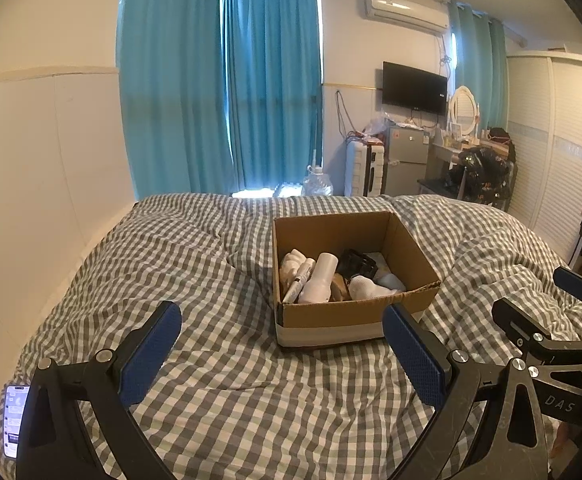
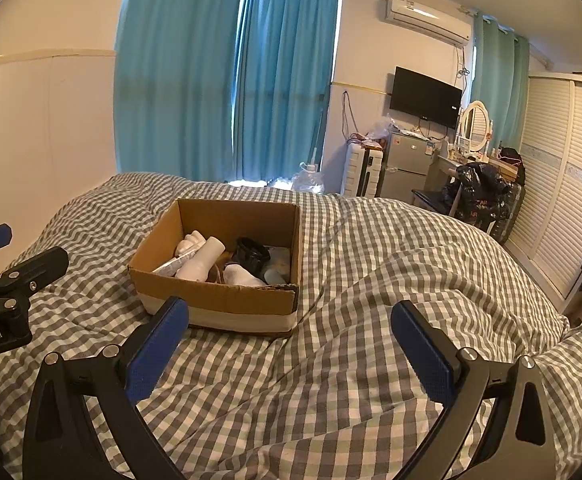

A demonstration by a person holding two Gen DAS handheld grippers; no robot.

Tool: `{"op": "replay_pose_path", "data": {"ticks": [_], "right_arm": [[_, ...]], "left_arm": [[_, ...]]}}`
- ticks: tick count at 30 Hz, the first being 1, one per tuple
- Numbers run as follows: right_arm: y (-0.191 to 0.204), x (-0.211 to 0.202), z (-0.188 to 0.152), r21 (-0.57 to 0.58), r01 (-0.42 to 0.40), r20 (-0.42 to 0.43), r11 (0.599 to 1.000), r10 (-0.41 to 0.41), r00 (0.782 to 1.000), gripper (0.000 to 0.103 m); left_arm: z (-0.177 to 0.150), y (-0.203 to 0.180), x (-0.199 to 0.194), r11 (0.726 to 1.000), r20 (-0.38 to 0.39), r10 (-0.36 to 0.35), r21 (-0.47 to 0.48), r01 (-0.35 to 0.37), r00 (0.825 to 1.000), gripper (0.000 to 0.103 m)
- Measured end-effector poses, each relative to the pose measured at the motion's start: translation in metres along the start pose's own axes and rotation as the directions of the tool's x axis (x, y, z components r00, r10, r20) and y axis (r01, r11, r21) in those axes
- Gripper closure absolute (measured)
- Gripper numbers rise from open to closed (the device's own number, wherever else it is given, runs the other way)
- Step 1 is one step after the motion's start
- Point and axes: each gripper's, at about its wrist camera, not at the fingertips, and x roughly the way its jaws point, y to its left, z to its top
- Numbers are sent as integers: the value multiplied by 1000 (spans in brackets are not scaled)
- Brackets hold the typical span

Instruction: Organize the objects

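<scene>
Okay, I'm holding both grippers low over the checked duvet [image 1: 219, 360]: left gripper [image 1: 283, 356] fingers spread wide with nothing between them, right gripper [image 2: 291, 352] just the same. Ahead sits the cardboard box [image 2: 227, 300] on the bed, already holding a white bottle [image 2: 203, 262], a white sock [image 2: 241, 276] and a black round container [image 2: 253, 256]. A lit phone [image 1: 14, 420] lies at my left.

Left gripper [image 1: 282, 344] held level, jaws spread wide, nothing between the pads. Right gripper [image 2: 289, 346] alike, at its 3 o'clock.
</scene>
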Motion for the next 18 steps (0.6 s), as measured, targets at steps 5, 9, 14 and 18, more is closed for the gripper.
{"op": "replay_pose_path", "data": {"ticks": [5,9,14,18], "right_arm": [[2,0,0,-4,-1,-1,1000,1,1000,1],[2,-1,2,-9,-1,-1,1000,1,1000,1],[3,0,2,-11,-4,-4,1000,4,1000,1],[4,1,2,-11,-5,-6,1000,5,1000,1]], "left_arm": [[0,0,0,1000,-2,-3,3,3,1000,0],[1,0,1,1000,-4,-2,5,2,1000,0],[1,0,1,1000,-5,-1,4,1,1000,0],[0,1,2,1000,-8,-1,3,1,1000,0]]}}
